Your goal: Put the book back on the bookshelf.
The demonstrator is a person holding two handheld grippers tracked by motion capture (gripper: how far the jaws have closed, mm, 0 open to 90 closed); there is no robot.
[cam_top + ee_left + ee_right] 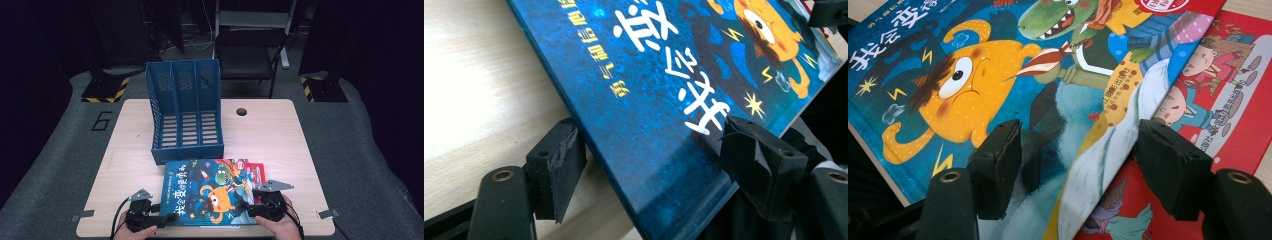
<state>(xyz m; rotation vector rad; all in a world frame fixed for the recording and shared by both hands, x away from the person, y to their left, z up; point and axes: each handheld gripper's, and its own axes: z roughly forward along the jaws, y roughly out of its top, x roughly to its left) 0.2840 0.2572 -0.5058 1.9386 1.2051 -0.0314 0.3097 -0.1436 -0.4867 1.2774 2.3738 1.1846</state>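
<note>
Two claws, left claw [161,218] and right claw [242,205], released astride blue book [210,192]; a clench may snag red book [256,172] beneath.

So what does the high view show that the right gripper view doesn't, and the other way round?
The high view shows the blue file rack, the wooden table and both grippers, left gripper and right gripper. The right gripper view shows close detail: the edge of the blue picture book lying between its open jaws, over the red book. Both show the two stacked books.
</note>
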